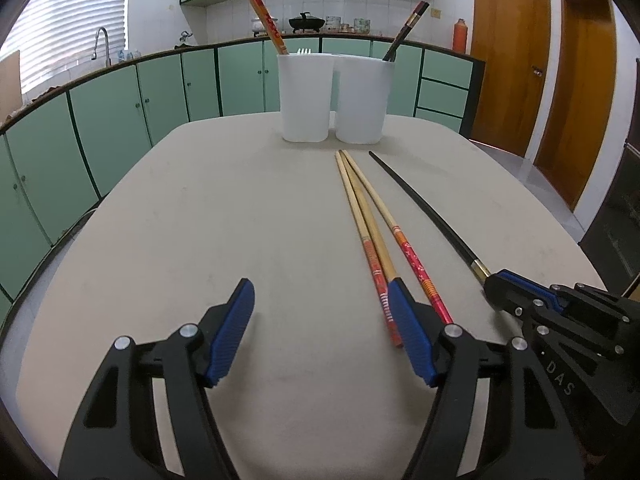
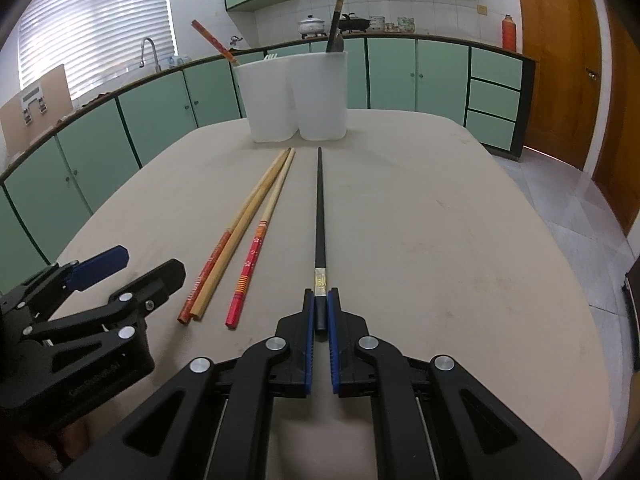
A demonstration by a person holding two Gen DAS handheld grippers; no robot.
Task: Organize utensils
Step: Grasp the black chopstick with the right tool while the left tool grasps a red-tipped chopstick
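Only readable writing is "DAS" on the black body of the right tool (image 1: 520, 292), seen from the left camera; the embossed text on the left tool (image 2: 132, 266) in the right view is too blurry to read. The right tool is pinched onto the thick end of the black chopstick (image 2: 320, 216), which lies flat on the beige worktop (image 2: 440, 240) pointing at the 2 white cups (image 2: 298, 96). The left tool is spread wide with nothing between its blue pads (image 1: 234, 334), low over the worktop just left of the 3 wooden chopsticks (image 1: 372, 232). The right pad covers part of them in the left view, while the right view shows their red ends clearly. Each cup already has chopsticks standing in it: a red-patterned one (image 1: 267, 20) in the left cup, dark ones (image 1: 406, 30) in the right.
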